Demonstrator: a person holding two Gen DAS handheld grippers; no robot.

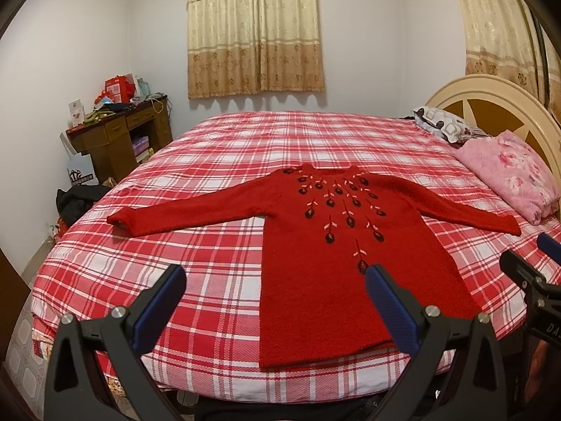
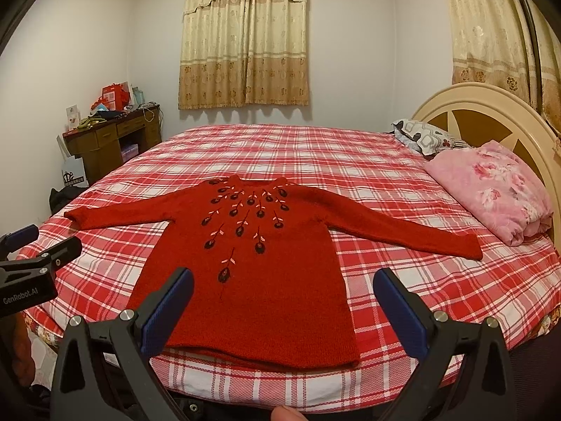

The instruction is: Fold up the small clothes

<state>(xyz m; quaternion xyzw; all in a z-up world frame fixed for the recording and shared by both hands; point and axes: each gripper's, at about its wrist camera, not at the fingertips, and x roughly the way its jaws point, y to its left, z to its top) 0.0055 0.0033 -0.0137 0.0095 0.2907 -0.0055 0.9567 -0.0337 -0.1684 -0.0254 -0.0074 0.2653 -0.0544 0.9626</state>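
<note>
While the left wrist view looks across the bed (image 1: 217, 161), a red sweater (image 1: 315, 245) lies flat and face up on the red-and-white checked cover, both sleeves spread out to the sides, hem toward the camera, collar away. Black and pink flower stitching fans down from the neck. Left tongs (image 1: 275, 287) wide open, holding nothing; the left blue pad (image 1: 161, 301) sits over bare cover, the right one over the sweater's lower body. Whether they touch the cloth cannot be told. Right tongs (image 1: 533, 256) show at the right edge, only partly in frame. Pink folded blanket (image 1: 508, 175) and patterned pillow (image 1: 441, 124) near the headboard (image 1: 498, 101). Cluttered table (image 1: 119, 129) in the far left corner, curtain (image 1: 256, 31) on the back wall.

In the right wrist view, same sweater (image 2: 252, 273), unfolded, near the bed's (image 2: 280, 154) front edge. Right tongs (image 2: 284, 291) wide open and empty, left pad over the hem corner, right pad over the cover. Left tongs (image 2: 38, 242) at the left edge, fingers apart. A fingertip (image 2: 285, 415) shows at the bottom edge.
</note>
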